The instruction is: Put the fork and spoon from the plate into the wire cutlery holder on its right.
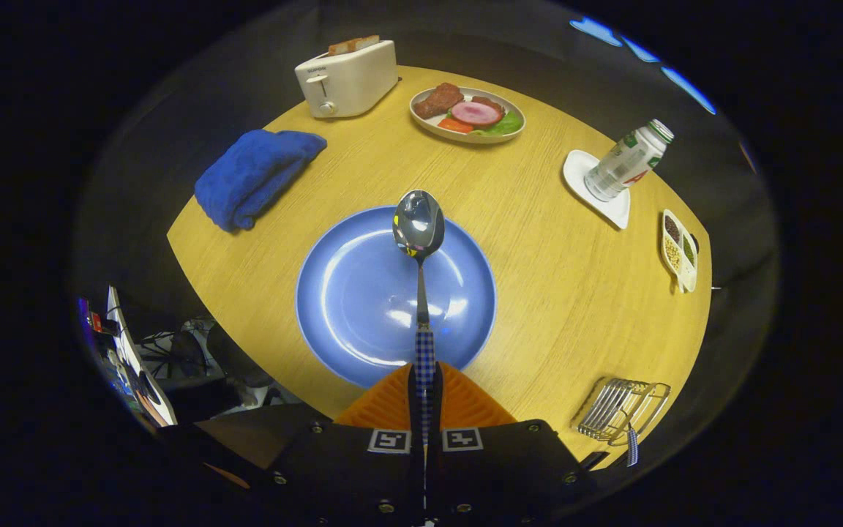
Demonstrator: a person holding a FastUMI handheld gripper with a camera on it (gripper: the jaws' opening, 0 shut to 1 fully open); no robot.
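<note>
My gripper [425, 384] is shut on the checked handle of a metal spoon [418, 227], both fingers pressed against it. The spoon sticks straight out ahead of the fingers, its bowl hanging above the far rim of the blue plate [348, 293]. The plate lies on the round wooden table just beyond my fingers, with nothing else on it. The wire cutlery holder [620, 410] stands to the right of the fingers near the table's edge. A checked handle [632, 446], like the spoon's, pokes out of it at its near side.
Beyond the plate are a blue towel [253, 176], a white toaster [348, 79] with toast, and a dish of food [467, 113]. To the right stand a bottle [626, 161] on a white coaster and a small divided dish [679, 250]. Clutter lies below the table's left edge.
</note>
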